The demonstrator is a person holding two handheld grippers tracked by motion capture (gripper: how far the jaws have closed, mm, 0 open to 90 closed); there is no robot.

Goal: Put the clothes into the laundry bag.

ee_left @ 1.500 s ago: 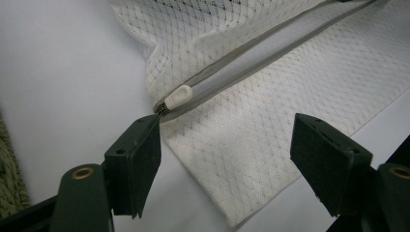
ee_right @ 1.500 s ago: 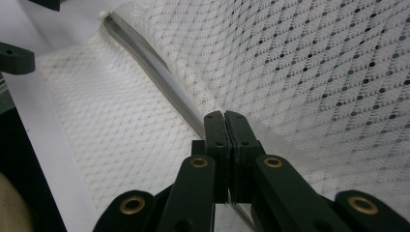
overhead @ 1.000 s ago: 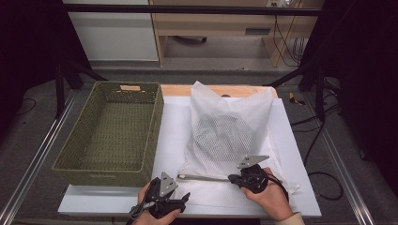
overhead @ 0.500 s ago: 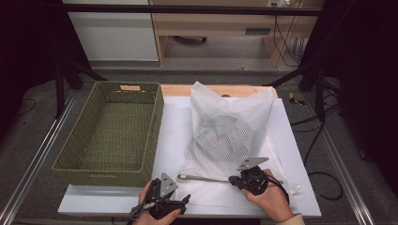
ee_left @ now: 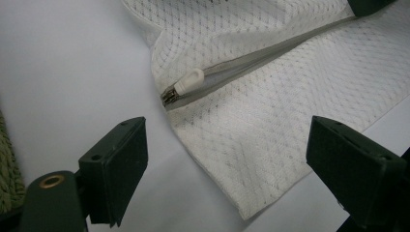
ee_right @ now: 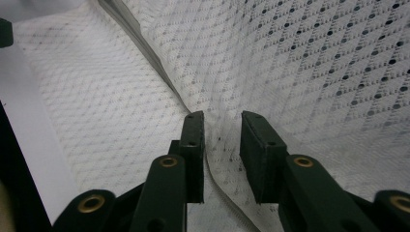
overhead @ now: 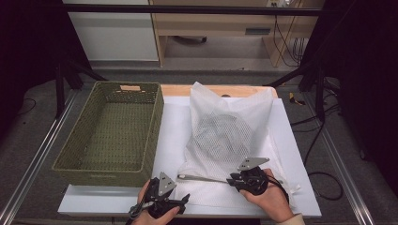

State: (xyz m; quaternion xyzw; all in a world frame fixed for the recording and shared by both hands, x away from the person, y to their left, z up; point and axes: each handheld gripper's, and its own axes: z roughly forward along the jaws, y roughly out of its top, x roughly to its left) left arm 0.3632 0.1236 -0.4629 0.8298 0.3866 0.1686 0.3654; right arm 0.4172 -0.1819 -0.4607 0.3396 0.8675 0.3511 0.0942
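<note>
two tools work at the near edge of the white surface, where a white mesh laundry bag lies flat beside a green woven basket. the left tool stands wide apart, nothing between its jaws, just short of the bag's corner and the zipper pull. the right tool, jaws just opening, straddles the grey zipper with a narrow gap, no longer pinching the mesh.
</note>
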